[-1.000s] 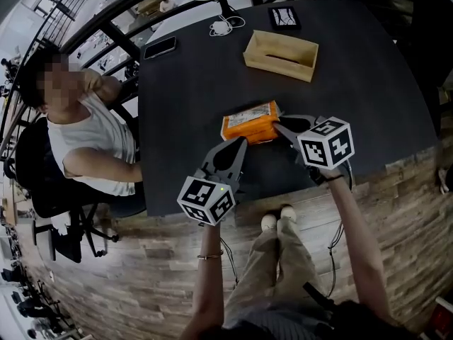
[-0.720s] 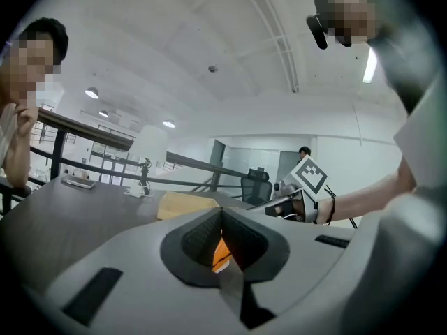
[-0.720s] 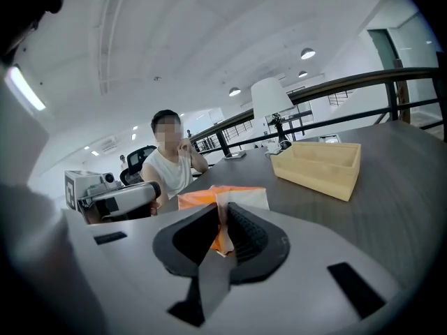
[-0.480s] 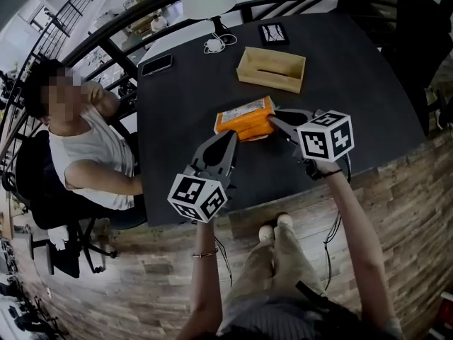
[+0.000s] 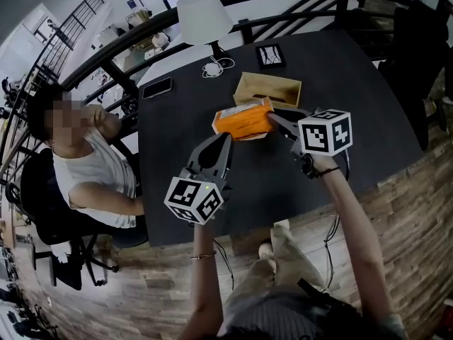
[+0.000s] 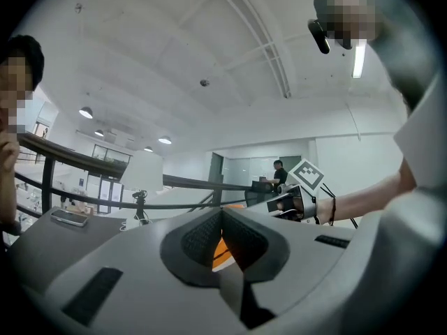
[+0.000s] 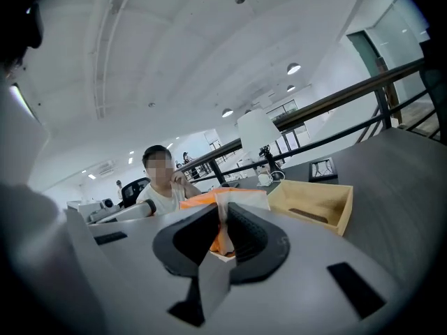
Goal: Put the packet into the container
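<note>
A head view looked steeply down on a dark grey table top, where a person standing at its near edge held a two-jaw gripper in each hand.

The right gripper had its jaws set narrow, pinching the right end of a flat orange plastic packet with white ends. In the right gripper view the packet's crimped end stood upright between the two ribbed pads of that gripper, pressed from both sides. The packet was not in the container. It sat just on the near side of an open, shallow, light wooden box, and in the head view it covered that box's near left corner. From the right gripper, the wooden box lay just beyond and to the right, its inside bare apart from a dark slot.

The left gripper hung over the table nearer the person and left of the packet, jaws closed together with nothing held. In the left gripper view its tips met, and a sliver of the orange packet showed beyond them.

At the far left of the table lay a black phone, a white coiled cable and a small black square frame, with a white lampshade behind. A person in a white top sat at the table's left side
</note>
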`<state>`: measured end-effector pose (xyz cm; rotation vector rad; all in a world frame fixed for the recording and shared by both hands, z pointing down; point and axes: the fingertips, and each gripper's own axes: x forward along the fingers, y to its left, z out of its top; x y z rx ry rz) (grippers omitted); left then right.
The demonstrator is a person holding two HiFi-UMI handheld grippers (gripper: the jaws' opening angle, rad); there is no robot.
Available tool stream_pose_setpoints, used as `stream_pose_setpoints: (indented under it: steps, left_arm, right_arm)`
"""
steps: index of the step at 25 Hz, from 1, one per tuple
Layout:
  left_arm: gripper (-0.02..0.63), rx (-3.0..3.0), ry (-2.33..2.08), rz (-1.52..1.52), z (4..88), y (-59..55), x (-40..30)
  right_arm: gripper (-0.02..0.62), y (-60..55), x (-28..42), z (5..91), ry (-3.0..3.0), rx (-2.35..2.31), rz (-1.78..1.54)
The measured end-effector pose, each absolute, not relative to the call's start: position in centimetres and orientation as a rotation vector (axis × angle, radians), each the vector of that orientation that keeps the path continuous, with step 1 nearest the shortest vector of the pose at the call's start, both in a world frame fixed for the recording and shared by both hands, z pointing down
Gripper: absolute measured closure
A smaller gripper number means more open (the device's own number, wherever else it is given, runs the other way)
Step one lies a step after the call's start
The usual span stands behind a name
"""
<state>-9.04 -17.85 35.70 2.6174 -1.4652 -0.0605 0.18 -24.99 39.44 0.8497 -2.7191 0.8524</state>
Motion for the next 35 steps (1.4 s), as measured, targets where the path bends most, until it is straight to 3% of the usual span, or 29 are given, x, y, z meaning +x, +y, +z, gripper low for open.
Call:
stream_pose_setpoints:
  steps: [14, 35]
  left_arm:
    - [0.598, 2.678, -1.436, -0.017, 35.1, -26.2, -6.9]
    - [0.598, 2.731, -1.200, 0.037, 37.2, -32.6, -6.5]
  right_arm:
    - [0.545, -34.5, 2.6, 37.5, -2.732, 0.978, 0.988]
    - [0.548, -39.5, 4.4, 41.3, -2.534, 1.356, 1.369]
